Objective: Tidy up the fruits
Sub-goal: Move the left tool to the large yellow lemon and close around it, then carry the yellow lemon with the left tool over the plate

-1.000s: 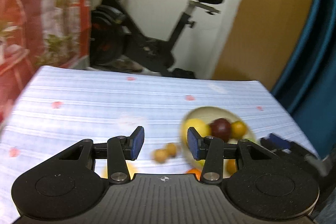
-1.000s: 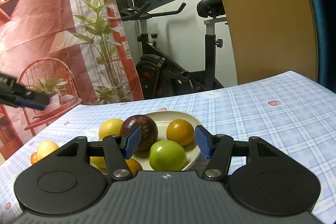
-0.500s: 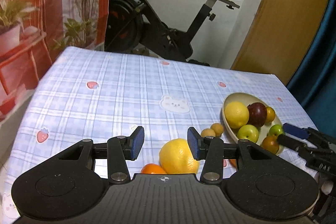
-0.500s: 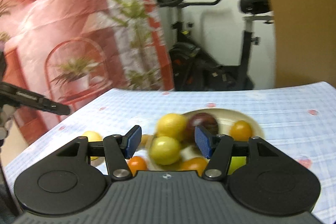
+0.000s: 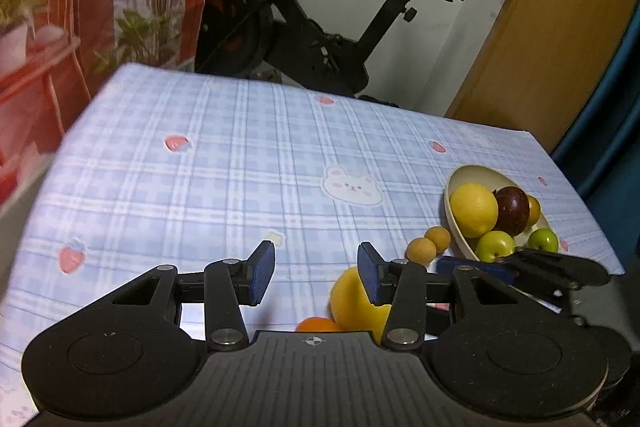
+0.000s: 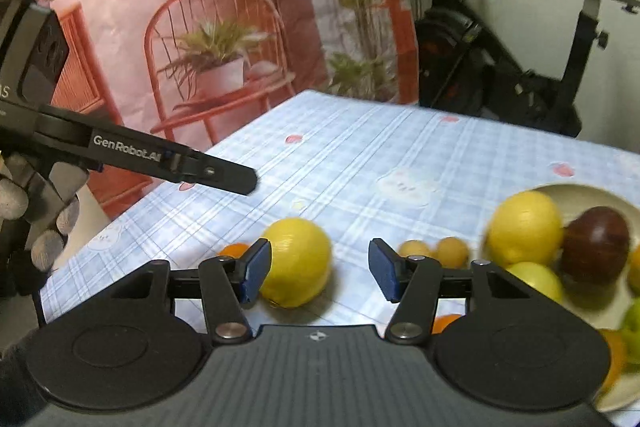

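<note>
Right claw (image 6: 318, 269) closing, empty; bowl (image 5: 476, 174) holds lemon (image 5: 474, 209), plum (image 5: 512, 209), apples (image 5: 495, 246).

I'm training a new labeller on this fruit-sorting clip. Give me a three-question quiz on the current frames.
1. True or false: the dark red fruit lies in the bowl.
2. How many small tan fruits lie on the tablecloth beside the bowl? A) none B) two C) five
3. Fill in: nothing is between the left gripper pads; the loose lemon lies on the ____.

Key: 1 true; 2 B; 3 tablecloth.
</note>
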